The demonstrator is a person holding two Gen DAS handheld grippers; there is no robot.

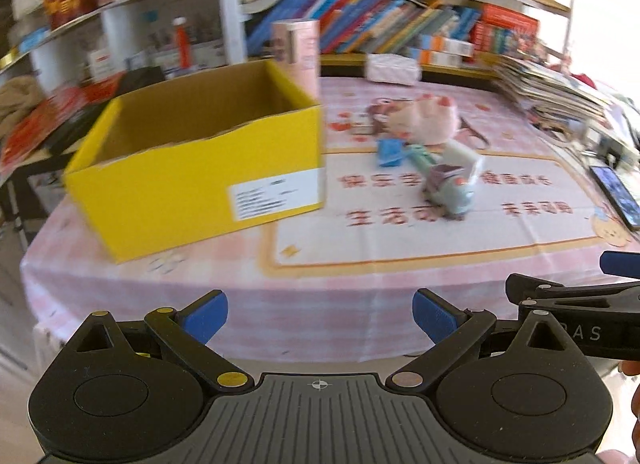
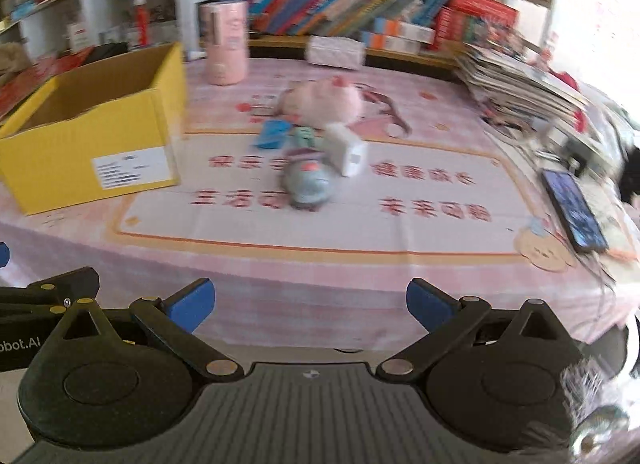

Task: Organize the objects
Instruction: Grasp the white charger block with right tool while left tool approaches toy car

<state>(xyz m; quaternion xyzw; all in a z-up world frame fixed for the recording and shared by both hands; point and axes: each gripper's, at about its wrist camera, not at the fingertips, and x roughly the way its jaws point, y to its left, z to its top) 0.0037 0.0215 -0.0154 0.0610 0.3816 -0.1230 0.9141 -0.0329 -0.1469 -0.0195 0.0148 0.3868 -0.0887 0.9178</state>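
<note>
An open yellow cardboard box (image 1: 192,168) (image 2: 92,132) stands on the left of the pink table; what shows of its inside is bare. A cluster of small things lies mid-table: a pink plush toy (image 1: 424,120) (image 2: 324,102), a blue packet (image 1: 389,152) (image 2: 274,133), a green item (image 1: 418,156), a white box (image 1: 464,160) (image 2: 347,148) and a grey-blue toy (image 1: 450,192) (image 2: 308,184). My left gripper (image 1: 320,316) is open and empty at the near table edge. My right gripper (image 2: 310,304) is open and empty beside it.
A pink cylinder (image 1: 300,52) (image 2: 224,44) stands behind the box. A phone (image 1: 616,196) (image 2: 574,210) lies at the right edge. A stack of magazines (image 2: 520,80) sits back right. Bookshelves (image 1: 380,20) line the far side. A tissue pack (image 2: 336,50) lies near them.
</note>
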